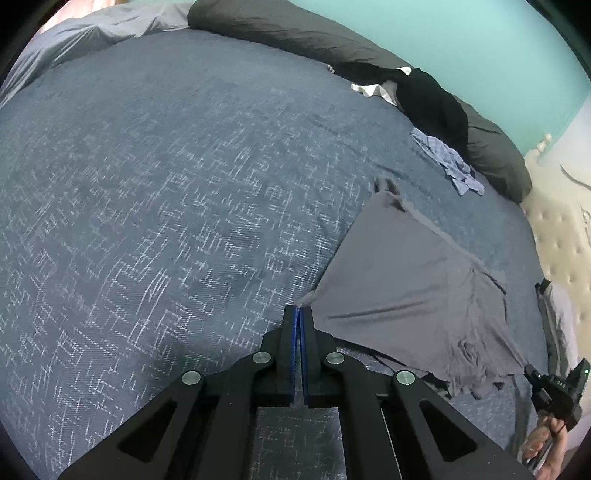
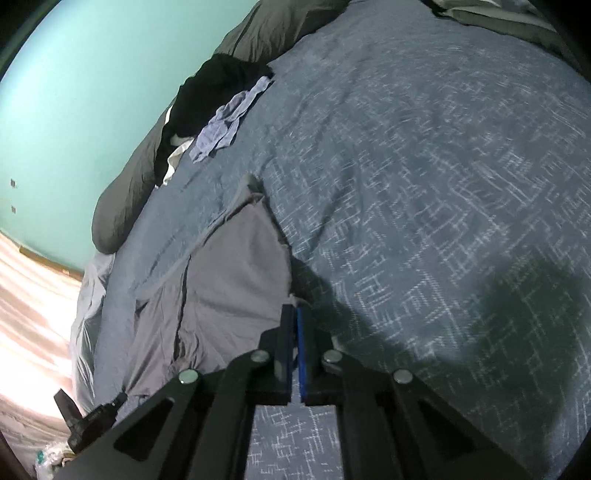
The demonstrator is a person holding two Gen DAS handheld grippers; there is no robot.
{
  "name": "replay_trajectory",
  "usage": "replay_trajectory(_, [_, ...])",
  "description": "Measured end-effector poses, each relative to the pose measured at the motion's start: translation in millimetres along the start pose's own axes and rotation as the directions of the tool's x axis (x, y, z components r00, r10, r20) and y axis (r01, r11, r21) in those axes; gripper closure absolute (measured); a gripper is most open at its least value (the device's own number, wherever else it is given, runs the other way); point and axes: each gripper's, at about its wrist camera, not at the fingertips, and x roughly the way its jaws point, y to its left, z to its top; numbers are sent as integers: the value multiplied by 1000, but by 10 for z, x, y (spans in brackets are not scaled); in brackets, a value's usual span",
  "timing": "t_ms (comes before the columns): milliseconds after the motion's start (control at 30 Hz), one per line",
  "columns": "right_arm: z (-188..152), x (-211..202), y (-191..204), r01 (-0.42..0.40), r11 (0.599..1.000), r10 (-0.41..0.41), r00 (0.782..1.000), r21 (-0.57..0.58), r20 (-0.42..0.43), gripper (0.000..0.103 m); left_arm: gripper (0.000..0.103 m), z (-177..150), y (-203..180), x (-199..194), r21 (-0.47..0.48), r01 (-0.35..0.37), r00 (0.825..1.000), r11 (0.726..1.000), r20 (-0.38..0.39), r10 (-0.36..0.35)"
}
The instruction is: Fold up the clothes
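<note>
A grey garment (image 1: 413, 280) lies spread on the blue patterned bedspread (image 1: 166, 192), partly lifted at its near edge. My left gripper (image 1: 299, 308) is shut on a corner of the grey garment, which stretches away to the right. In the right wrist view the same grey garment (image 2: 236, 273) lies left of centre. My right gripper (image 2: 294, 307) is shut on another corner of it. The far end of the garment ends in a small bunched tip (image 1: 386, 184).
A crumpled light-blue cloth (image 1: 447, 162) and a black garment (image 1: 432, 99) lie near dark pillows (image 1: 295, 29) by the teal wall. The other hand-held gripper (image 1: 557, 391) shows at lower right. The bed's right edge meets a tufted cream panel (image 1: 557, 236).
</note>
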Motion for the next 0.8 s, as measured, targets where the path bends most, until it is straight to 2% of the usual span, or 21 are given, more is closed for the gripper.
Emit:
replay_trajectory(267, [51,-133,-21,-46,998,44,998,32,37,101,102,14,-29,-19,7,-2,1000,1000,-3,2])
replay_trajectory(433, [53,-23,-102,-35,997,34,999,61,18,101,101,5,28,130,-12,-19,999,1000,-45,18])
replay_trajectory(600, [10,114,-141,-35,996,38,999,78,-32,101,100,-53,35,96,-34,-13,998,999,-58,11])
replay_trajectory(700, [11,103,-117,-30,997,32,999,64,-28,101,98,-60,-16,34,-45,24,998,999,-58,-27])
replay_trajectory(800, [3,87,-111,-22,998,23,999,53,-22,100,98,-131,-200,128,-32,95,990,995,-105,-98])
